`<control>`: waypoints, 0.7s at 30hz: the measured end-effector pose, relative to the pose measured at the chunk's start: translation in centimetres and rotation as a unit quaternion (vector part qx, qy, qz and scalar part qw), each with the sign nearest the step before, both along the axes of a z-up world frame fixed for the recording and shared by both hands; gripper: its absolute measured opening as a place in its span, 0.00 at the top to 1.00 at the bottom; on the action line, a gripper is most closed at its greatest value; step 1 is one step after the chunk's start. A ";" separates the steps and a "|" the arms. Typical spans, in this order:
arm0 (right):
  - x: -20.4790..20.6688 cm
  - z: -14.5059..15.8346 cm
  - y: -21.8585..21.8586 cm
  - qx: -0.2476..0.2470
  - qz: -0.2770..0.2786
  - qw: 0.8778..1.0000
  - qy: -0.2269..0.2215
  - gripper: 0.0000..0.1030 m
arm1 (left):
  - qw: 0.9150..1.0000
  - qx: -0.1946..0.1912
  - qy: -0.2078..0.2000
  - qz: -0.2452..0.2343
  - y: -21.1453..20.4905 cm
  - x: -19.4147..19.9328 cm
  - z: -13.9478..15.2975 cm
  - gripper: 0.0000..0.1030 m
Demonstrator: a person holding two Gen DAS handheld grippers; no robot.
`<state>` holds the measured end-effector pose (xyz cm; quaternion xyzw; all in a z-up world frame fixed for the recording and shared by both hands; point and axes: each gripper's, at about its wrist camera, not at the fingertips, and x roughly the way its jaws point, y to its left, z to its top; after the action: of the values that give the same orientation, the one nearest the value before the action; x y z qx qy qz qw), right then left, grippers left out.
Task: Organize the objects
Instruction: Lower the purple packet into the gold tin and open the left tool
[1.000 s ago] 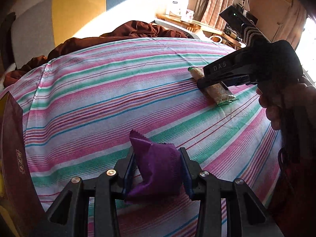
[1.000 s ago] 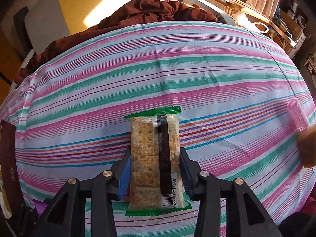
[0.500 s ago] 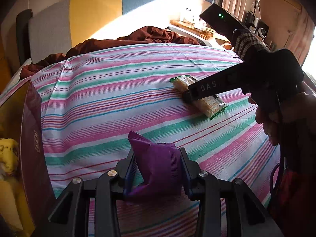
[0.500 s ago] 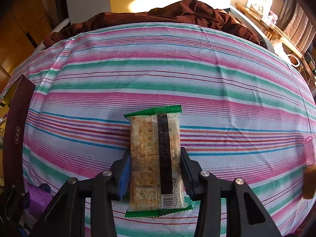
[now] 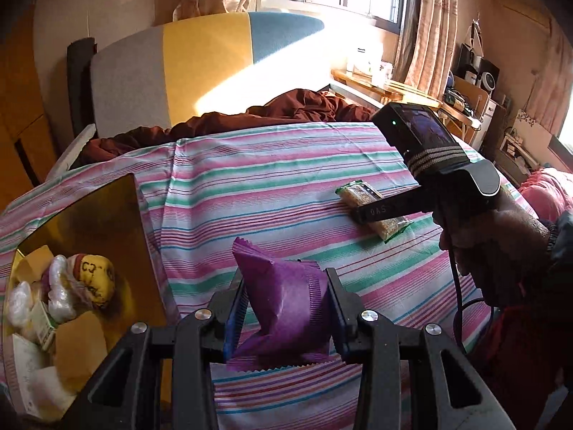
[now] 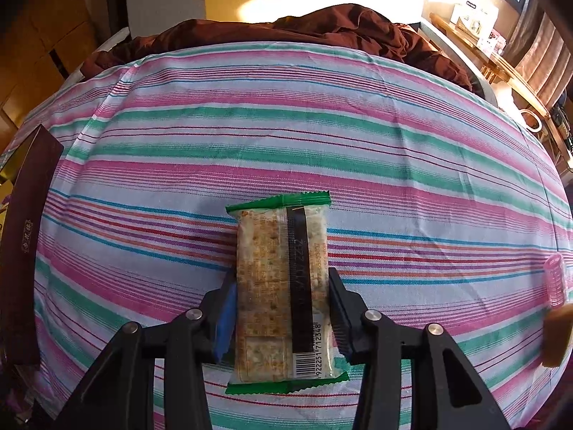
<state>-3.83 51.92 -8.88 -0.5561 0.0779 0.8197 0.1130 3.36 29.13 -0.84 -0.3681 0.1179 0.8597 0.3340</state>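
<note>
My left gripper [image 5: 286,313] is shut on a purple snack packet [image 5: 283,304], held above the striped bedsheet [image 5: 258,186]. To its left stands an open dark-red box [image 5: 118,251] with a gold lining, holding several wrapped snacks [image 5: 71,283]. My right gripper [image 6: 283,308] is shut on a green-edged cracker packet [image 6: 283,279], just over the sheet. In the left wrist view that right gripper [image 5: 361,213] and its cracker packet [image 5: 358,193] sit at the right, over the sheet. The box's dark-red wall [image 6: 21,251] shows at the left edge of the right wrist view.
A brown blanket [image 5: 286,111] lies bunched at the bed's far end against a grey, yellow and blue headboard [image 5: 200,68]. A pink hair roller [image 6: 555,279] lies on the sheet at the right edge. A wooden shelf [image 5: 390,86] with clutter runs along the window wall.
The left gripper has lifted and turned left with the purple packet, bringing the open box and its contents into view. The right gripper has shifted left with the cracker packet.
</note>
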 end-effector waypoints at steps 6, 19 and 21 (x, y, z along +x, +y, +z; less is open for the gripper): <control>0.0 -0.1 -0.4 0.006 0.001 1.000 0.001 0.55 | 0.999 0.009 0.004 0.043 -3.7 -1.4 1.1 0.60; -0.1 -0.2 -0.5 0.029 0.005 1.000 -0.002 0.56 | 0.990 -0.009 -0.003 0.142 -11.8 -5.3 -0.1 0.60; -0.1 -0.1 -0.8 0.036 0.008 0.999 -0.003 0.56 | 0.988 -0.010 -0.008 0.155 -13.0 -6.2 -0.4 0.60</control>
<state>-3.88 51.15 -8.98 -0.5547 0.0432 0.8212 0.1266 -2.79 16.09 -1.26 -0.3925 0.0651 0.8968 0.1935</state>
